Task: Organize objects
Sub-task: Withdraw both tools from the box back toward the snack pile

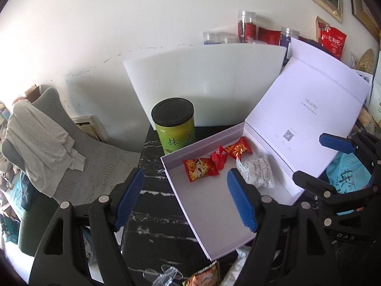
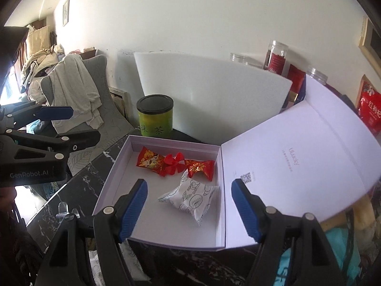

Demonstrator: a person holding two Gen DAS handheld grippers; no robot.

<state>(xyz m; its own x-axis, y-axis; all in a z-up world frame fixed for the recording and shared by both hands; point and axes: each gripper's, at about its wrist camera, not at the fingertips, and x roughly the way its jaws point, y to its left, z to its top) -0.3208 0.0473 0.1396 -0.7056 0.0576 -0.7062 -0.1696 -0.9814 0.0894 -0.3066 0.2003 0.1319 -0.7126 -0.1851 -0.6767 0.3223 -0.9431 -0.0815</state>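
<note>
On the left of the scene, a green tea canister [image 2: 155, 116] stands upright on the dark marble counter [image 2: 78, 190], just behind the far left corner of the open white box [image 2: 114, 181]. Inside the box, four wrapped sweets are seen at the far end: a red-and-yellow packet [image 2: 148, 160] furthest left, a small red twist [image 2: 175, 163] touching it, a red-and-gold packet [image 2: 200, 168] next, and a white patterned packet [image 2: 190, 199] lying nearer, its long axis running diagonally from the far left toward the near right.

The left gripper [image 1: 184, 197] is held over the counter's edge and the box's left wall, its fingers spread wide with nothing between them. The right gripper [image 2: 189, 209] is held above the box interior, its fingers likewise wide and empty.

At the near edge of the counter, below the left gripper, another orange-printed packet [image 1: 204, 275] and some clear plastic pieces [image 1: 164, 275] are seen outside the box. These loose items are judged the likely next targets; they lie below and behind both sets of fingers, nearer the left gripper, so a reach downward and back would be called for.
</note>
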